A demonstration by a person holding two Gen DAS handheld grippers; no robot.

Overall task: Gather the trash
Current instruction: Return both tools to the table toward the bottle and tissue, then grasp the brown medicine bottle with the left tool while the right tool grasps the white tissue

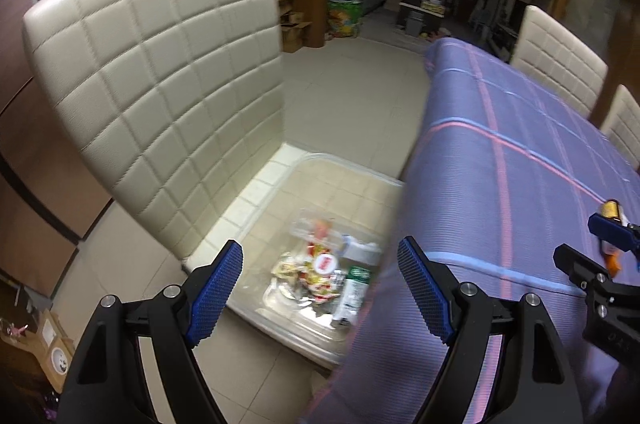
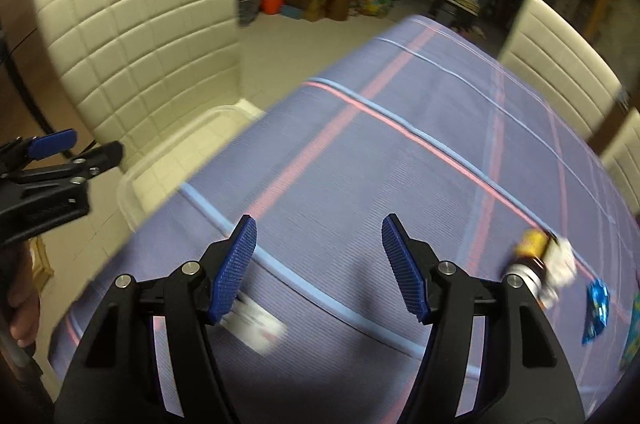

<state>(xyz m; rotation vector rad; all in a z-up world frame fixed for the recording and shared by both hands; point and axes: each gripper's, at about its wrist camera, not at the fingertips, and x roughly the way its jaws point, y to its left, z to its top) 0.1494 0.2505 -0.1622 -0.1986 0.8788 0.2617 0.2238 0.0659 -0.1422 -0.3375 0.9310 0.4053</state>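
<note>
**Collection run: bin part-filled, litter remaining on desk**

Dim domestic room with a tiled floor; a desk [image 2: 400, 152] under a purple plaid cloth, flanked by cream quilted chairs [image 1: 160, 84]. A clear plastic bin [image 1: 320, 192] sits on the seat of the nearest chair, tucked against the desk edge, and already holds a heap of wrappers and small cartons [image 1: 324, 272].

Left tongs [image 1: 320, 288] hang above that bin, jaws wide apart, nothing between them. Right tongs [image 2: 318, 268] hang over the cloth, jaws likewise parted and empty. No item is gripped by either.

Outstanding litter, right wrist view: a small brown bottle [image 2: 528, 256] lying on its side against crumpled white paper [image 2: 562, 264], a blue foil wrapper [image 2: 596, 308] just beyond, and a white packet [image 2: 256, 324] on the cloth at the near-left finger.

Assessment: the step in hand appears to be the reach for another piece, between deposits. The next move calls for lowering the right tongs squarely over one item. The bottle may roll under the pads; flat packets need a low, scooping approach.
</note>
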